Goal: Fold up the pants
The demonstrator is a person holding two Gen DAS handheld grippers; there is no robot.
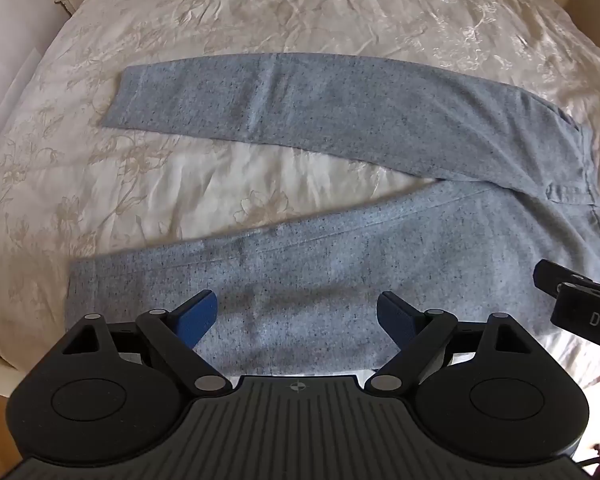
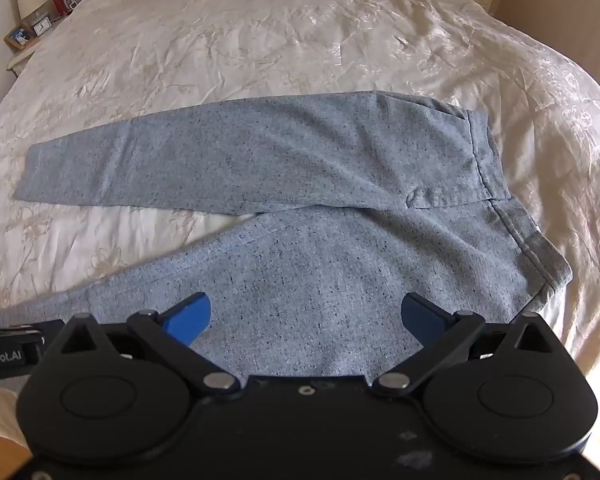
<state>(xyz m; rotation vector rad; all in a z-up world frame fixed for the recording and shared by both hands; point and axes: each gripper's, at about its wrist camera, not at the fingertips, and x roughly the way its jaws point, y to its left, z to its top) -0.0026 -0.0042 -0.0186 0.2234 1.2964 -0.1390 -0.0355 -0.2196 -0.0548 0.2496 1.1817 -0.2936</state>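
Hovering spread and empty over the near leg [image 1: 300, 280], the left gripper [image 1: 298, 318] and right gripper [image 2: 306, 320] should pinch its near edge and carry it evenly onto the far leg [image 1: 300, 100].

Soft daylight fills both views, and glare sheens on the satin bedspread [image 1: 340, 12] toward twelve o'clock. Dim shadows fall on the grey pants [image 2: 320, 288] near six o'clock. Fisheye distortion bends the edges, and the corners darken and blur slightly.
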